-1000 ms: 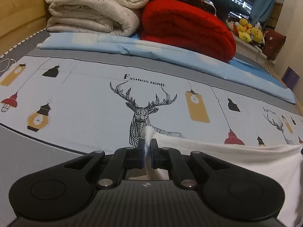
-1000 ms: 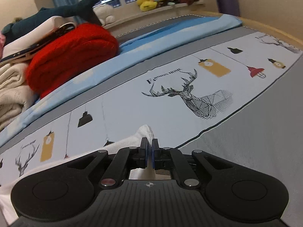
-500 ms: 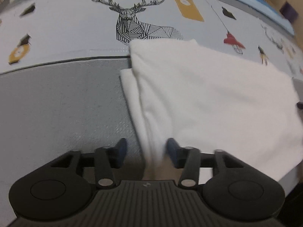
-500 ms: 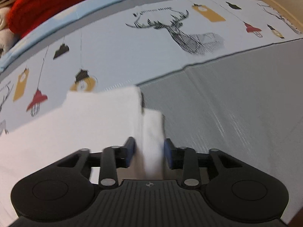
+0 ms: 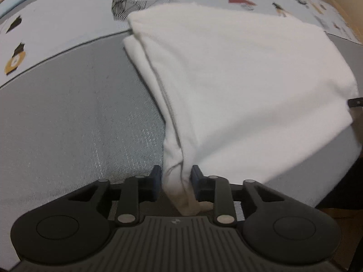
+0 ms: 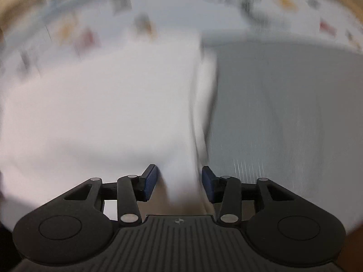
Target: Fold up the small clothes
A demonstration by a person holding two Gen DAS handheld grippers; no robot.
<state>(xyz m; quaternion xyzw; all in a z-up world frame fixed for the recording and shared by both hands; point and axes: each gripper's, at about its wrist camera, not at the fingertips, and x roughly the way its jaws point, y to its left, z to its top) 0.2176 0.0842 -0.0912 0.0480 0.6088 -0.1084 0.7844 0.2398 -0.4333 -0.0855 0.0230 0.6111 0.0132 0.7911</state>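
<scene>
A white garment [image 5: 238, 72] lies folded over on the bed, half on the grey band, half on the deer print. My left gripper [image 5: 175, 178] is open, its jaws either side of the garment's near left corner, which bunches between them. In the blurred right wrist view the same white garment [image 6: 102, 104] fills the left half. My right gripper [image 6: 179, 179] is open around its near right corner, with a clear gap on both sides.
The bed sheet has a grey band [image 5: 74, 122] near me and a pale printed strip with a deer [image 5: 122, 0] and lamps beyond. The bed's wooden edge [image 5: 344, 6] shows at the far right. The right wrist view is motion-blurred.
Both grippers, shut on the garment's corners a second ago, have brought them back over the cloth towards me, opened, and now draw back. The garment lies doubled over.
</scene>
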